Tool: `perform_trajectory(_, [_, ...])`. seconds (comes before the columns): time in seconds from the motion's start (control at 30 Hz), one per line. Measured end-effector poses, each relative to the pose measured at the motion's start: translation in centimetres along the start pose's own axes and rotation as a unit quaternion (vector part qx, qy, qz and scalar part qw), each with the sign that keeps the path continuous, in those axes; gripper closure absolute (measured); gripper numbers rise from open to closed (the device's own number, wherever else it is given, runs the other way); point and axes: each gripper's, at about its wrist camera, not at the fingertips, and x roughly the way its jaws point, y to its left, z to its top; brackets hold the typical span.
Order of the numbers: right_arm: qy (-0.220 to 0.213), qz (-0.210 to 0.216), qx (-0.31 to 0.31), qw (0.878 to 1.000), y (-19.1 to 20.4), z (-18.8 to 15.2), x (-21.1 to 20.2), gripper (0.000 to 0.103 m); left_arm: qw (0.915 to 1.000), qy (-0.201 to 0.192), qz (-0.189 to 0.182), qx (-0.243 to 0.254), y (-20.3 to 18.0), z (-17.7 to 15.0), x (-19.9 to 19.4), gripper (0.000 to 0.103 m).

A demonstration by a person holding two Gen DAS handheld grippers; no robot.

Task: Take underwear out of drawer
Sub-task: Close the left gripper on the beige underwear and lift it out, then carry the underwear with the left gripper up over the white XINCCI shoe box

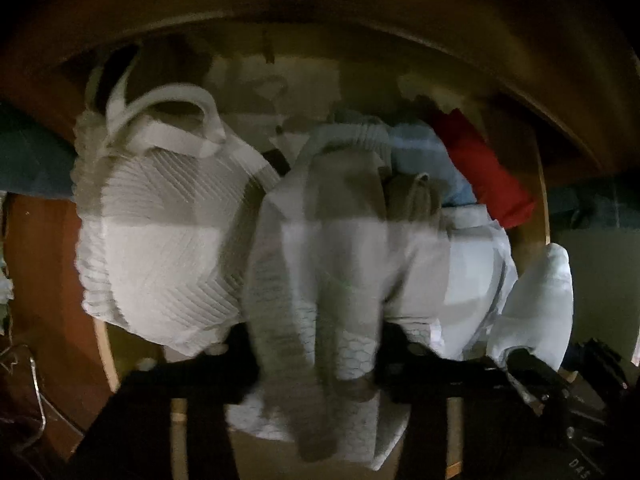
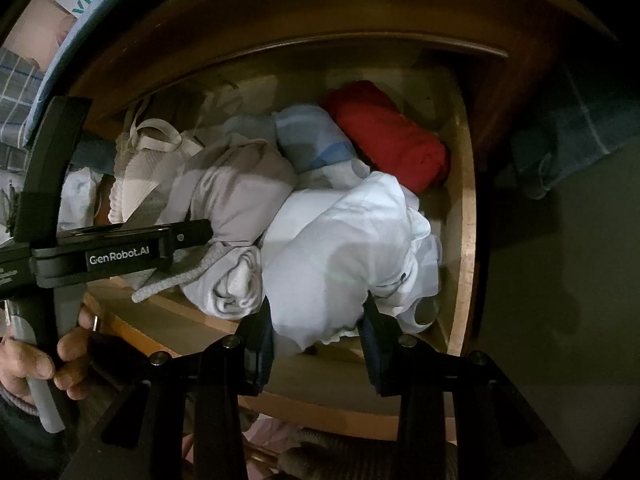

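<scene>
The open wooden drawer (image 2: pixel 466 208) is full of folded clothes. My left gripper (image 1: pixel 316 364) is shut on a grey honeycomb-patterned underwear piece (image 1: pixel 320 344) at the drawer's front left; it also shows in the right wrist view (image 2: pixel 188 272) under the left gripper (image 2: pixel 192 240). My right gripper (image 2: pixel 316 336) stands open around the lower edge of a white garment bundle (image 2: pixel 344 248) at the drawer's front right; whether it presses the cloth is unclear. A white ribbed bra (image 1: pixel 160 208) lies at the left.
A red folded garment (image 2: pixel 388 136) and a light blue one (image 2: pixel 312 136) lie at the drawer's back right. A pale grey rolled garment (image 2: pixel 236 200) sits in the middle. The cabinet front (image 2: pixel 280 12) overhangs the drawer. Dark cloth (image 2: pixel 560 140) hangs at the right.
</scene>
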Motion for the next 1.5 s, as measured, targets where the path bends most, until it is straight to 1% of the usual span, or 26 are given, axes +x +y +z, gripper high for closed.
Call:
perform_trajectory(0.07, [0.001,-0.004,-0.001,1.0,0.1,0.0,0.2,0.069,1.0,-0.005,-0.002,-0.004,0.1,-0.2,-0.5,0.08])
perform_trajectory(0.2, [-0.003,-0.011,-0.003,1.0,0.3,0.0,0.1,0.069,0.9996,-0.013,-0.021,-0.015,0.8,-0.7,-1.5,0.085])
perform_trajectory(0.27, [-0.002,-0.011,-0.003,1.0,0.3,0.0,0.1,0.069,0.9994,-0.02,-0.022,-0.016,1.1,-1.0,-2.2,0.087])
perform_trajectory(0.43, [-0.004,-0.015,-0.002,1.0,0.4,0.0,0.2,0.069,0.9988,-0.035,-0.033,-0.012,0.9,-1.6,-3.7,0.088])
perform_trajectory(0.6, [-0.005,-0.019,-0.001,1.0,0.4,0.0,0.1,0.069,0.9978,-0.055,-0.035,0.005,0.3,-2.3,-5.7,0.088])
perform_trajectory(0.77, [-0.008,-0.019,0.002,1.0,0.3,0.0,0.0,0.069,0.9963,-0.07,-0.047,0.018,0.0,-3.4,-8.2,0.089])
perform_trajectory(0.87, [-0.009,-0.021,0.002,1.0,0.4,-0.1,0.0,0.069,0.9955,-0.08,-0.046,0.025,-0.3,-3.7,-9.1,0.089])
perform_trajectory(1.1, [-0.01,-0.022,0.003,1.0,0.5,-0.1,0.0,0.069,0.9927,-0.103,-0.057,0.027,-0.4,-4.4,-12.5,0.089])
perform_trajectory(1.23, [-0.01,-0.022,0.002,1.0,0.6,-0.1,0.0,0.069,0.9912,-0.112,-0.065,0.027,-0.6,-4.2,-14.1,0.089])
perform_trajectory(1.37, [-0.009,-0.019,0.003,1.0,0.5,-0.1,-0.1,0.069,0.9894,-0.119,-0.077,0.032,-0.9,-4.2,-15.6,0.089])
perform_trajectory(1.5, [-0.008,-0.018,0.003,1.0,0.4,0.0,-0.1,0.069,0.9882,-0.112,-0.103,0.014,-0.4,-4.0,-16.8,0.089])
